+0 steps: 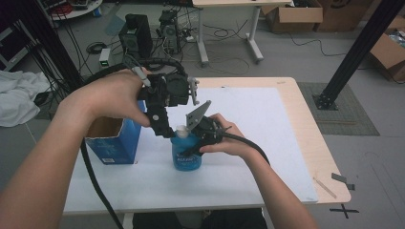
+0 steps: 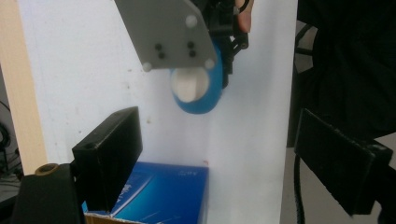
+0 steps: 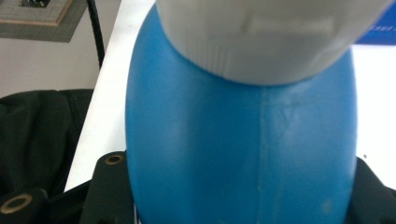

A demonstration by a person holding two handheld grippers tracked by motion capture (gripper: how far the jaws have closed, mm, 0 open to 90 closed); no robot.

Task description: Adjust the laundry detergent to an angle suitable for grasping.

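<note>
While the right gripper [image 1: 193, 143] clamps the blue bottle [image 1: 185, 153], the left gripper [image 1: 167, 129] hangs unclenched at its eleven o'clock. The blue box [image 1: 113, 140] stands at nine o'clock.

Setting: a laboratory or technical workroom used for recording manipulation. The work surface is a light wooden table [image 1: 313, 143] covered by a white mat [image 1: 267, 143], standing on a grey floor. Behind it, desktop computer towers [image 1: 136, 33] sit directly on the floor amid loose black cables [image 1: 224, 33]. A second desk with white legs [image 1: 250, 28] stands farther back. Open cardboard boxes [image 1: 293, 16] are stored along the far wall. A black aluminium frame strut [image 1: 356, 52] is anchored to the floor at right. Black tape marks [image 1: 345, 210] are on the floor.
</note>
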